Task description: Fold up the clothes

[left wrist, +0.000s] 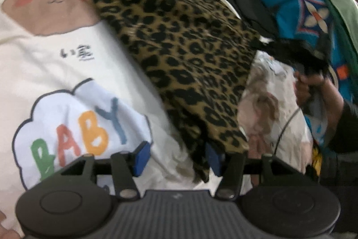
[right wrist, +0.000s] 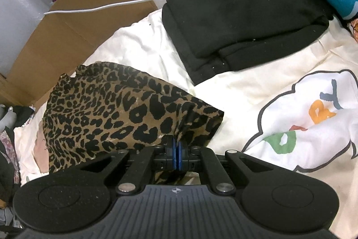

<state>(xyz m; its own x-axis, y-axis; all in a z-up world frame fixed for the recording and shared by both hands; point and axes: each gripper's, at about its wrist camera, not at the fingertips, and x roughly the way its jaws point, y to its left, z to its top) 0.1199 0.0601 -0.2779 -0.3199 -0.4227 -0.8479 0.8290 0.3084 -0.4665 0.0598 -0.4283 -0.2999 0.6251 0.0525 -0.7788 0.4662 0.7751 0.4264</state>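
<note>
Here | right gripper [right wrist: 176, 152] pinches leopard garment [right wrist: 116, 113] | grip point hidden

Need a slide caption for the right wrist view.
Right tool shut on leopard-print garment on cream bedsheet, folded black garment behind.

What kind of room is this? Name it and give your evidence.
Probably a bedroom: clothes lie on a cream cartoon-print bedsheet, namely a leopard-print garment and a folded black garment, with flattened cardboard alongside.

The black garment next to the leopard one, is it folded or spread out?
Folded: the black garment lies as a compact block with stacked layered edges on the cream bedding.
</note>
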